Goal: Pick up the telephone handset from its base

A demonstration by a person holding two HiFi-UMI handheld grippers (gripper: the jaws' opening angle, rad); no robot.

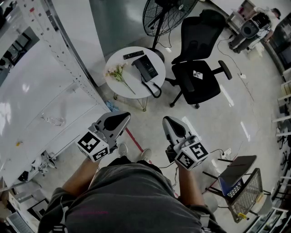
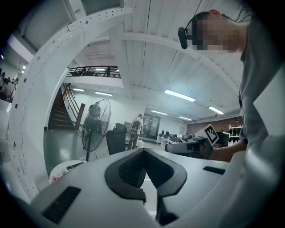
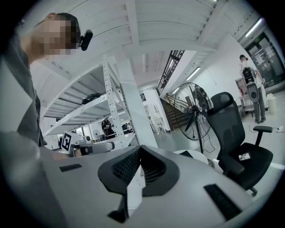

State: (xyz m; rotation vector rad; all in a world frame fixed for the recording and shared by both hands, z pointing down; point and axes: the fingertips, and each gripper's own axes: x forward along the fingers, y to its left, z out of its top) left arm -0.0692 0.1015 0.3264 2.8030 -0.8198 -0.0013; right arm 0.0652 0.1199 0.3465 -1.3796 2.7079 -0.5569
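The black telephone [image 1: 146, 69] sits on a small round white table [image 1: 129, 88] across the floor, its handset resting on the base and its coiled cord [image 1: 156, 92] hanging off the table edge. Both grippers are held at waist height, well short of the table. My left gripper [image 1: 119, 118] is shut with nothing between its jaws, and its own view shows the tips [image 2: 143, 151] meeting. My right gripper [image 1: 169, 122] is likewise shut and empty [image 3: 140, 149]. The telephone itself cannot be made out in either gripper view.
On the table lie a black remote [image 1: 133, 55] and a sprig of flowers [image 1: 119, 74]. A black office chair [image 1: 198, 73] stands right of the table, a standing fan [image 1: 166, 13] behind it. A white rack [image 1: 41, 86] runs along the left. A wire basket [image 1: 245, 193] is at lower right.
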